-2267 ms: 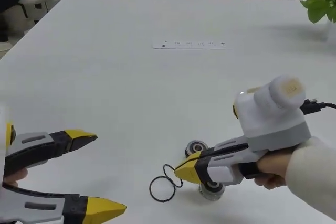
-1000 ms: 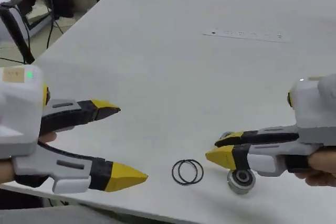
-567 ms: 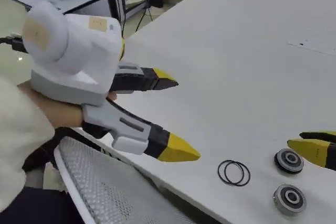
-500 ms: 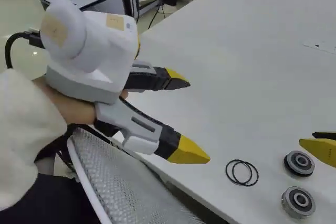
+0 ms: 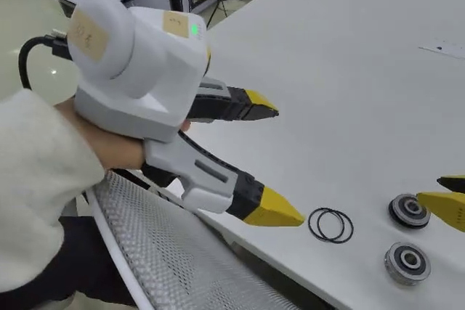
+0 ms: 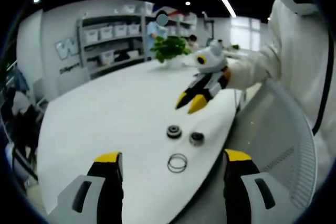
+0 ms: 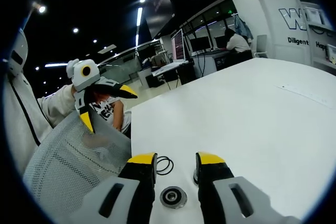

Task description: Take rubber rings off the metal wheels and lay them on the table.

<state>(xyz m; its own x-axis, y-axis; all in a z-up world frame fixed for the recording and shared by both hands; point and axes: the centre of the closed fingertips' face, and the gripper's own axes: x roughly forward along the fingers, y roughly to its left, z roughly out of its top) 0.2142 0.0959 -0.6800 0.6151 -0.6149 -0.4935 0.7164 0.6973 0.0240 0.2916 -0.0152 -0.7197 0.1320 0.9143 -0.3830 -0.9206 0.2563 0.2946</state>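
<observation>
Plainly, the two rubber rings [image 5: 330,224] lay flat on the white table [image 5: 349,70], overlapping each other, close to its near edge. Just beside them, but not touching, sat the two metal wheels [image 5: 409,210], flat on their sides and a little apart from one another. I could not tell whether any rubber was on their rims. In the right gripper view, one wheel showed between that gripper's own jaws and the rings lay just beyond the left jaw tip. The right gripper [image 5: 436,190] came in at the edge of the head view. Its yellow tips were parted a little and clasped nothing, and they hung just beside the farther wheel. I could not tell whether they touched it. The left gripper [image 5: 289,165] was held over the table's edge with its jaws spread wide and empty, the lower tip near the rings but clear of them. In its own view, the rings lay between the two jaw tips, farther out on the table. My white sleeve [image 5: 36,179] ran up to that gripper, and a mesh chair back [image 5: 167,252] stood beneath it against the table. A green plant [image 6: 169,48] sat at the table's far end in the left gripper view.
</observation>
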